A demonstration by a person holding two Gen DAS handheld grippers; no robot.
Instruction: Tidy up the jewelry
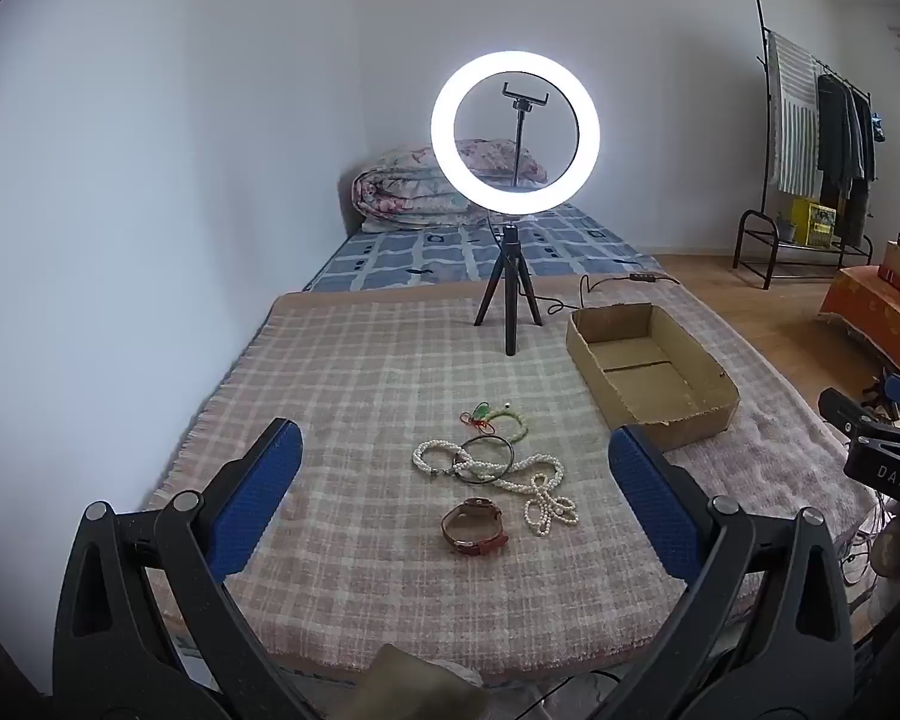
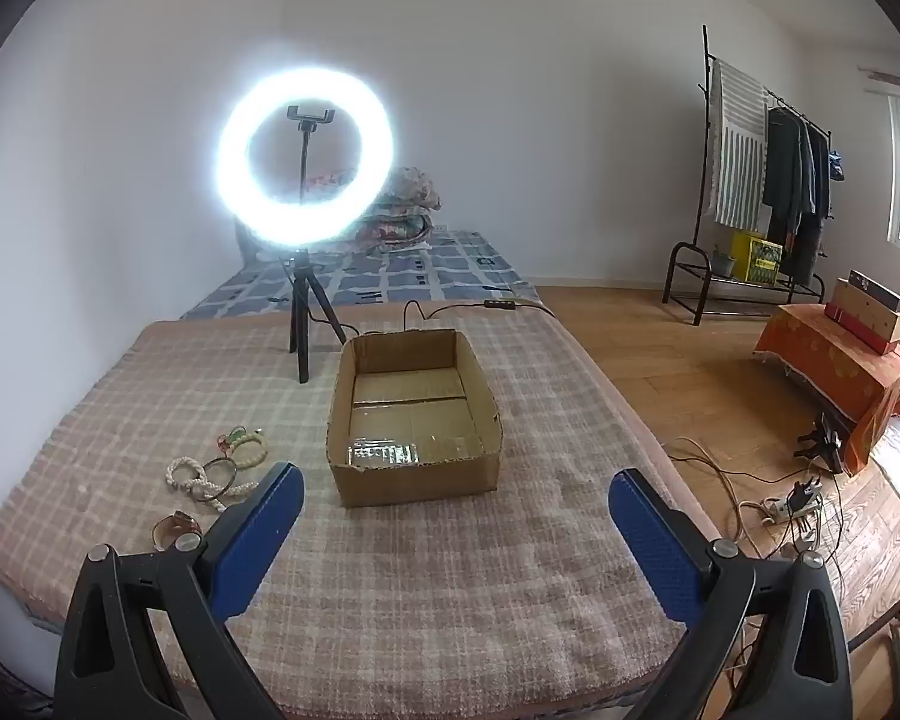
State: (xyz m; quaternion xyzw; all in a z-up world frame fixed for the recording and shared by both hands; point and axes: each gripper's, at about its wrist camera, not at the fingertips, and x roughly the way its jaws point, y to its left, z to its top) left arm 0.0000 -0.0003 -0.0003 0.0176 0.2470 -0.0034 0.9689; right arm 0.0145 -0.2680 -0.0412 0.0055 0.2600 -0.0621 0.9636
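Observation:
Jewelry lies in a loose pile on the checked pink blanket: a brown leather watch, a white pearl necklace, a pearl bracelet, a black bangle and a green bead bracelet with red cord. An empty cardboard box stands to their right. My left gripper is open, held above the near side of the pile. My right gripper is open and empty, just in front of the box; the jewelry lies to its left.
A lit ring light on a black tripod stands behind the jewelry, its cable trailing right. A bed with a folded quilt lies behind. A clothes rack, an orange-covered table and floor cables are at right.

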